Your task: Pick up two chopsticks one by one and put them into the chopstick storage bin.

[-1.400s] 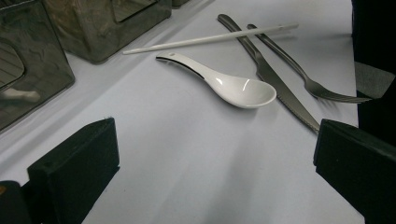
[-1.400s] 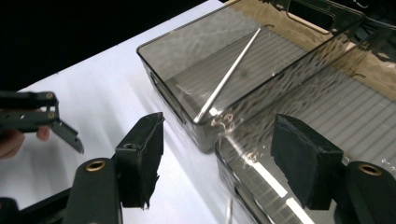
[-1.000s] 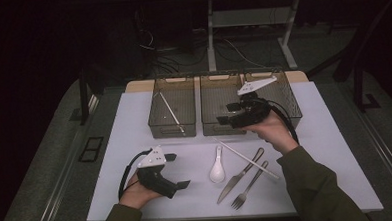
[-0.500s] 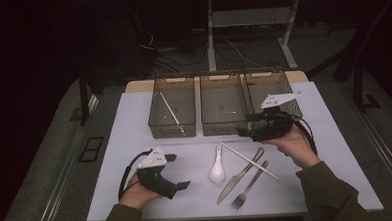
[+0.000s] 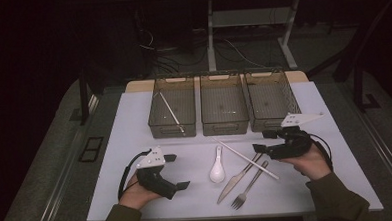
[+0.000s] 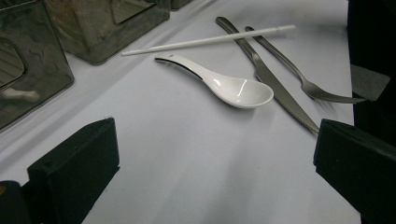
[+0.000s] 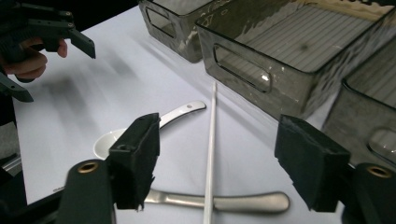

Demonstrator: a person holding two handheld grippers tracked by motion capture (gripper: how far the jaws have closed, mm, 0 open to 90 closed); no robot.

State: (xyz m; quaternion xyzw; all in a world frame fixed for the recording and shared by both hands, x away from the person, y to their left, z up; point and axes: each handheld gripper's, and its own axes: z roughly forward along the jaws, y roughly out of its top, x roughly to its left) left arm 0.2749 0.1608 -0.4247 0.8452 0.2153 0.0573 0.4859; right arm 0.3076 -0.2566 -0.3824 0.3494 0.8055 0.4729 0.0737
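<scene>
Since a second ago the right hand-held gripper (image 5: 259,141) has come away from over the far right bin and down toward the near side, and now sits low over the white chopstick (image 5: 243,158); the left one has not shifted.

Leftmost, the left hand-held gripper (image 5: 179,171) rests on the white table (image 5: 124,123), its blocky black jaws wide apart with nothing between them. Beyond it, the left of three smoky translucent plastic bins (image 5: 171,114) holds another thin white chopstick (image 5: 168,110), lying slantwise. The glossy white ceramic spoon (image 5: 217,165) lies bowl toward the near edge. Right of it lie a dull steel knife (image 5: 238,177) and fork (image 5: 250,185), side by side; the loose chopstick lies across their handles. In the right gripper view this chopstick runs up between the open, foam-faced jaws, which do not touch it; its near end is cut off by the frame's bottom edge. The middle bin (image 5: 224,105) and right bin (image 5: 271,99) have ribbed floors.
</scene>
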